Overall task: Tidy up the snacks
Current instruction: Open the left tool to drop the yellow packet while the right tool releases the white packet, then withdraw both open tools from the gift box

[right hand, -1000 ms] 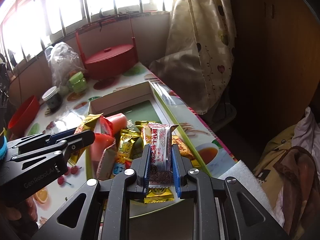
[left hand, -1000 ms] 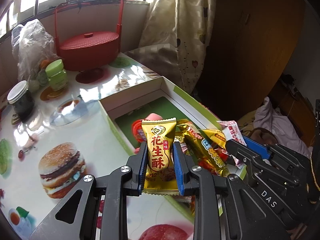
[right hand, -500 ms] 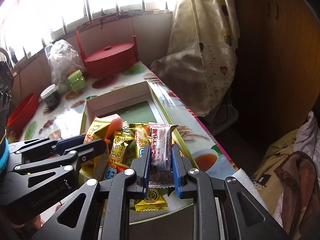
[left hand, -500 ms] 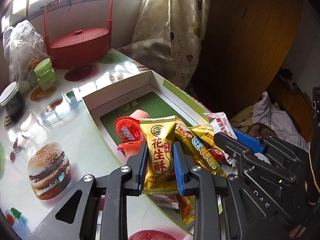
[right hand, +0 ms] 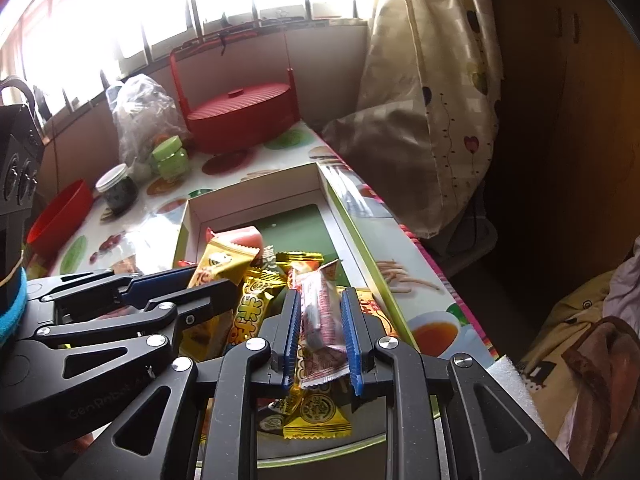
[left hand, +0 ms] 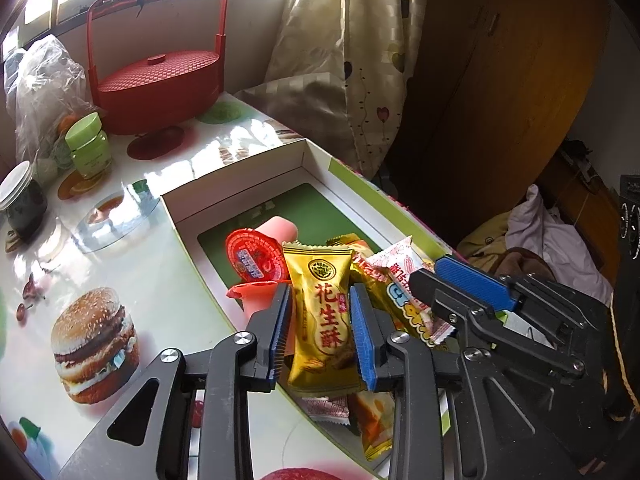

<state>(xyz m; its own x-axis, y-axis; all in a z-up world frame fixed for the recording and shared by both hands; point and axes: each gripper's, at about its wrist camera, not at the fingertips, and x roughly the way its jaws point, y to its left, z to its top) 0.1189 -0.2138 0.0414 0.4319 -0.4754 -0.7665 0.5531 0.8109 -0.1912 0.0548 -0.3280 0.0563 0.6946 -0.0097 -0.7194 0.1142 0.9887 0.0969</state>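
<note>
I'm holding two snacks over the near end of the open box (left hand: 256,168), where the other wrapped snacks are piling up. My left gripper (left hand: 322,334) is easing its fingers apart around the gold peanut-crisp packet (left hand: 322,312); the packet is standing upright between the pads with a sliver of gap on the left side, so it looks about to drop. My right gripper (right hand: 320,336) is clamping its fingers tight on the red-and-white wafer packet (right hand: 320,320), mid-length, wrapper crinkling under the pads.

Both are looking light, with slick foil or film skins and brittle, crumbly insides, I'm guessing. I'm judging the middle of the body best for holding, across the narrow width, not the flat sealed ends, which are flopping and sliding. Squeezing gently matters, since the contents are likely crushing easily.
</note>
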